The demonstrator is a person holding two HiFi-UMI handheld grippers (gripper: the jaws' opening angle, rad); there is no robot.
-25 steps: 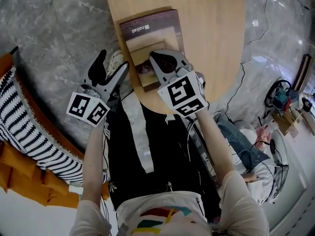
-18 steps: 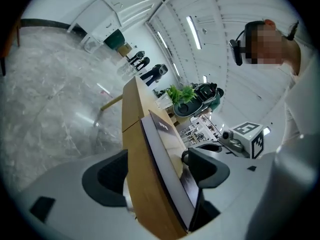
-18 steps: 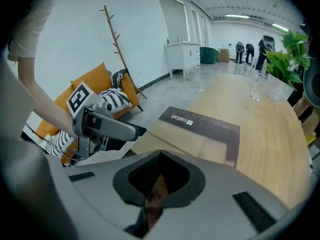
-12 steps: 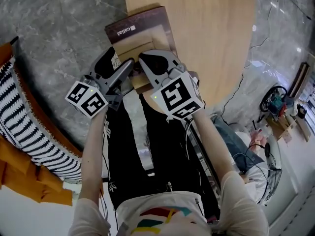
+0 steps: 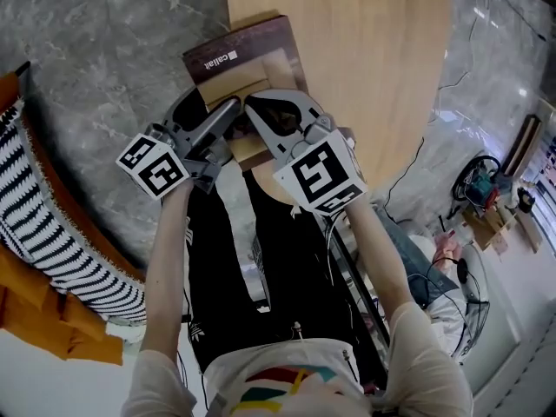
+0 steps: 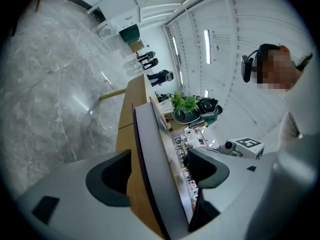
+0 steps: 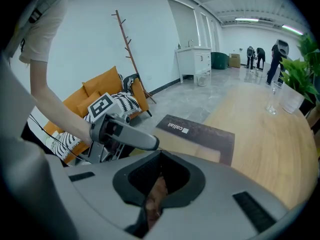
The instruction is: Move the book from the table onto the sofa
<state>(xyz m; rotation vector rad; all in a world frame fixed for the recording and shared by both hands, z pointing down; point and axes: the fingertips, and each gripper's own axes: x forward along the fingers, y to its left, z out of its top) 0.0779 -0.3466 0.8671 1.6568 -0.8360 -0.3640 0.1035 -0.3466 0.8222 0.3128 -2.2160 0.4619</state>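
Observation:
A brown book [image 5: 246, 59] marked "callat" lies at the near left corner of the wooden table [image 5: 373, 59], with its left part hanging past the table's edge over the floor. My right gripper [image 5: 263, 113] is shut on the book's near edge; in the right gripper view the book [image 7: 200, 134] runs in under the jaws of that gripper [image 7: 155, 194]. My left gripper [image 5: 226, 113] is close beside it. In the left gripper view the book's edge [image 6: 150, 149] stands between the open jaws of the left gripper [image 6: 157, 169], with a gap on the left side. The orange sofa [image 5: 43, 302] is at the far left.
A striped cushion [image 5: 52, 224] lies on the sofa. A wooden coat stand [image 7: 131, 49] and a white cabinet [image 7: 192, 64] stand by the wall. A glass [image 7: 272, 101] and a green plant [image 7: 300, 69] sit at the table's far end. Cables and tools [image 5: 486, 198] lie on the floor at right.
The book has slid left and turned, so its left side now overhangs the table. The left gripper has come in from the left, and the book's near edge now stands between its jaws.

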